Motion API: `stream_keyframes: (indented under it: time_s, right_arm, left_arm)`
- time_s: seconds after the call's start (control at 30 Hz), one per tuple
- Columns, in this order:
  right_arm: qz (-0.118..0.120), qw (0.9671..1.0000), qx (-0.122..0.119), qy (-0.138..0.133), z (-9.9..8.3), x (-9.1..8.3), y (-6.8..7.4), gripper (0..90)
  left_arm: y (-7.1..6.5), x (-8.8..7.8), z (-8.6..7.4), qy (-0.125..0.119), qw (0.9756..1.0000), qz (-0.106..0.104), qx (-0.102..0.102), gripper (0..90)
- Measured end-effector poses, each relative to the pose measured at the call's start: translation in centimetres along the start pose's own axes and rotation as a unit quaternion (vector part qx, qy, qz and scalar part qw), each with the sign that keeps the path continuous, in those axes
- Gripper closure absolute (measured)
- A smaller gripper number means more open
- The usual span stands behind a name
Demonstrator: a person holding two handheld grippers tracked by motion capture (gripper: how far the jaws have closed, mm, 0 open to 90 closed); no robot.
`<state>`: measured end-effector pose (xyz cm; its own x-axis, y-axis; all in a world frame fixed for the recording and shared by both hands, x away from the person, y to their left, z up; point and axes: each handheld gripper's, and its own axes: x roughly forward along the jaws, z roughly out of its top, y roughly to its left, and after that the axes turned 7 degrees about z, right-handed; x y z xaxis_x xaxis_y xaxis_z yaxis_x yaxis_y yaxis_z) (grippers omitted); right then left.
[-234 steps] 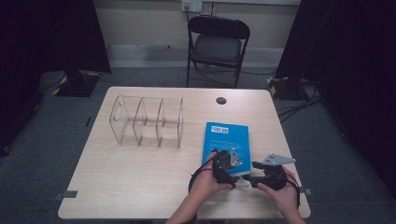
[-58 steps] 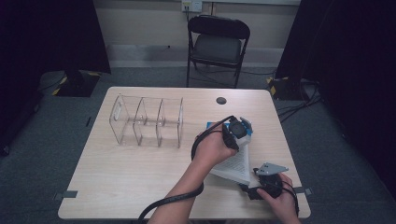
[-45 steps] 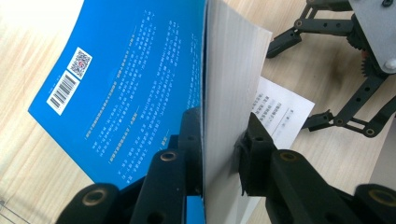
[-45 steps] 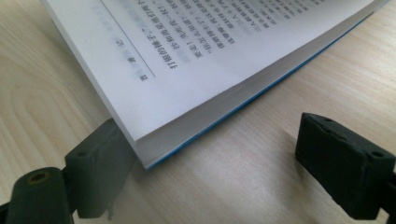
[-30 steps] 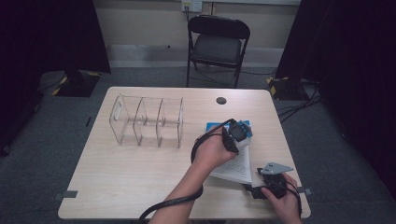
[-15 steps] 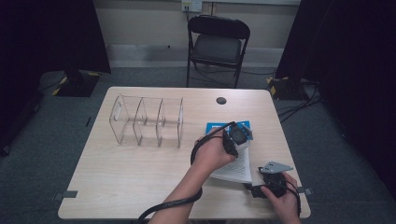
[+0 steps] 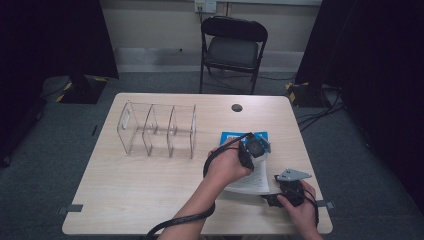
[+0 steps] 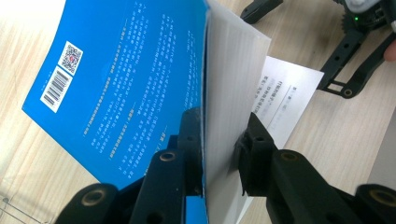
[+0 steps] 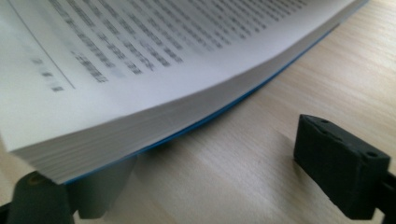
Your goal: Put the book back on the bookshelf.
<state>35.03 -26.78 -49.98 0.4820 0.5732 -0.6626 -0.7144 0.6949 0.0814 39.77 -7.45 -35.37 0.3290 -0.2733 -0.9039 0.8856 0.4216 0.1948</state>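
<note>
A thin blue-covered paperback book (image 7: 243, 137) is seen lying on the right half of the pale wooden table (image 7: 150, 185), to the right of a clear plastic three-bay divider rack (image 7: 157, 129). In the left gripper view, the book's blue cover together with a thick wad of white pages (image 8: 229, 93) is clamped between the black jaws of the left gripper (image 8: 219, 149), which are closed down onto that stack; the clamped part is lifted clear of a printed page (image 8: 285, 100) lying flat beneath it.

The right gripper (image 7: 280, 192) is held at the near right edge of the table, just beside the book's near corner. In the right gripper view, its jaws are seen spread wide apart; one jaw sits under the raised corner of the page block (image 9: 140, 93), the other stands well clear on bare wood, and nothing is pressed between them.
</note>
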Motion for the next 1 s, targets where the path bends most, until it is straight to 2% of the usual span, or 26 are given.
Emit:
stream_keyframes:
  time_s: [0.07, 0.1, 0.13, 0.2, 0.27, 0.4, 0.43, 0.57, 0.63, 0.7, 0.77, 0.8, 0.83, 0.87, 0.9, 0.93, 1.0]
  right_arm:
    - [-0.001, 0.9999, -0.009, -0.010, 0.0, 0.0, 0.0, 13.6]
    - [-0.002, 0.9999, -0.012, -0.010, 0.1, 0.0, 0.1, 13.6]
    - [-0.003, 0.9998, -0.016, -0.012, 0.1, 0.0, 0.1, 13.6]
    - [-0.008, 0.9993, -0.032, -0.019, 0.2, 0.0, 0.3, 14.5]
    - [-0.014, 0.9985, -0.047, -0.023, 0.2, 0.1, 0.6, 14.5]
    - [-0.002, 0.9977, -0.063, -0.023, 0.3, 0.2, 0.7, 14.9]
    - [-0.002, 0.9974, -0.068, -0.023, 0.3, 0.2, 0.7, 15.4]
    - [0.004, 0.9973, -0.071, -0.019, 0.4, 0.3, 0.7, 18.5]
    - [0.006, 0.9979, -0.062, -0.020, 0.4, 0.3, 0.5, 17.8]
    - [0.004, 0.9982, -0.058, -0.015, 0.4, 0.3, 0.3, 17.3]
    - [0.003, 0.9982, -0.059, -0.009, 0.3, 0.3, 0.1, 16.5]
    - [0.007, 0.9982, -0.059, -0.006, 0.3, 0.3, 0.1, 15.9]
    - [0.006, 0.9981, -0.061, -0.004, 0.3, 0.3, 0.0, 14.8]
    - [0.004, 0.9979, -0.064, -0.003, 0.3, 0.3, 0.0, 14.0]
    - [0.007, 0.9978, -0.066, -0.003, 0.3, 0.3, 0.1, 14.3]
    - [0.007, 0.9976, -0.068, -0.003, 0.3, 0.3, 0.1, 13.7]
    - [0.005, 0.9976, -0.069, -0.002, 0.3, 0.3, 0.2, 13.5]
  left_arm:
    - [-0.1, 0.2, -0.1, -0.001, 1.0000, -0.002, -0.002, 74.1]
    - [-0.2, 0.2, -0.1, -0.002, 1.0000, 0.002, 0.003, 74.1]
    - [-0.3, 0.3, -0.1, -0.002, 1.0000, -0.001, -0.002, 74.1]
    - [-0.3, 0.2, -0.1, 0.005, 1.0000, -0.001, 0.006, 74.3]
    - [-0.4, 0.0, -0.1, 0.001, 1.0000, -0.002, 0.003, 74.4]
    - [-0.6, -0.1, -0.4, -0.001, 1.0000, -0.004, 0.002, 74.4]
    - [-0.5, -0.2, -0.4, -0.001, 0.9999, -0.002, 0.010, 74.4]
    - [-0.8, -0.2, -0.7, -0.002, 1.0000, -0.003, 0.007, 74.4]
    - [-0.8, -0.4, -0.7, -0.002, 0.9999, -0.003, 0.014, 74.4]
    - [-1.0, -0.5, -0.7, -0.005, 1.0000, -0.006, 0.005, 74.4]
    - [-1.1, -0.6, -0.6, -0.007, 0.9999, -0.003, 0.013, 74.4]
    - [-1.3, -0.6, -0.6, -0.007, 0.9999, -0.006, 0.006, 74.4]
    - [-1.2, -0.7, -0.6, -0.004, 0.9998, -0.007, 0.016, 74.4]
    - [-1.3, -0.6, -0.7, -0.009, 0.9999, -0.006, 0.008, 74.4]
    - [-1.3, -0.7, -0.7, -0.006, 0.9999, -0.007, 0.011, 74.4]
    - [-1.5, -0.6, -0.8, -0.012, 0.9999, -0.006, 0.006, 74.4]
    - [-1.4, -0.7, -0.9, -0.010, 0.9999, -0.006, 0.012, 74.4]
